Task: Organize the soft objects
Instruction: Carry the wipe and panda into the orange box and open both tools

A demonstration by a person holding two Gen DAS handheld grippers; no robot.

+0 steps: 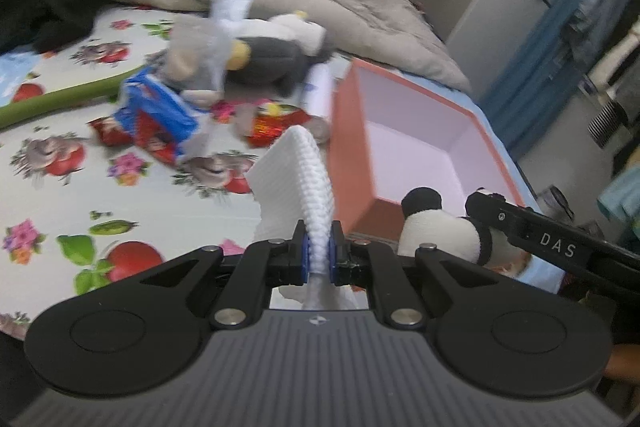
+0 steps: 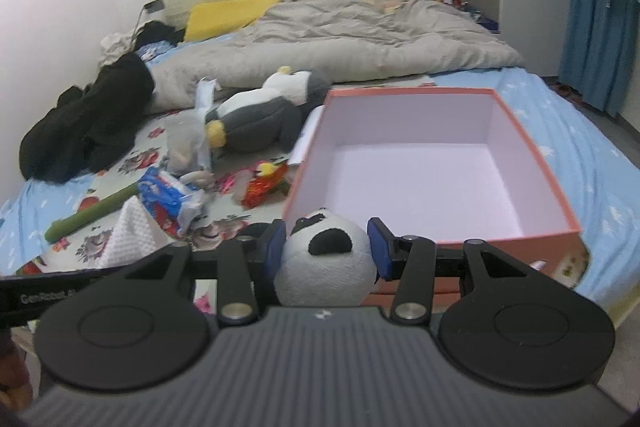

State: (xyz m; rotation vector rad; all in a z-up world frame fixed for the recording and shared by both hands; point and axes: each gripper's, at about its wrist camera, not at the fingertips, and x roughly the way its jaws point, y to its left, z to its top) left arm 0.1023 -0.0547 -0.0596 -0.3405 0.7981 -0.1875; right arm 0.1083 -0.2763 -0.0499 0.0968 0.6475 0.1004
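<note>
Pinched between the blue-padded fingers of the left gripper (image 1: pixel 319 253), a white ribbed cloth (image 1: pixel 294 179) stands up in a folded arc, the fingers pressed nearly together on it. Beside it, the right gripper (image 2: pixel 328 251) holds a round panda plush (image 2: pixel 326 263), its fingers closed against the toy's sides. Both loads hang just short of the near wall of the pink box (image 2: pixel 532 147), which sits open on the bed (image 2: pixel 580 155) and looks empty inside, so nothing appears sorted yet. Left on the floral sheet are a grey-and-white penguin plush (image 2: pixel 256 123), a small grey soft toy in clear wrap (image 2: pixel 186 143), blue and red snack packets (image 2: pixel 170 201) and a green tube (image 2: pixel 92 215). By my reading, the task is at its beginning, with two items about to go in and several pickups remaining.
</note>
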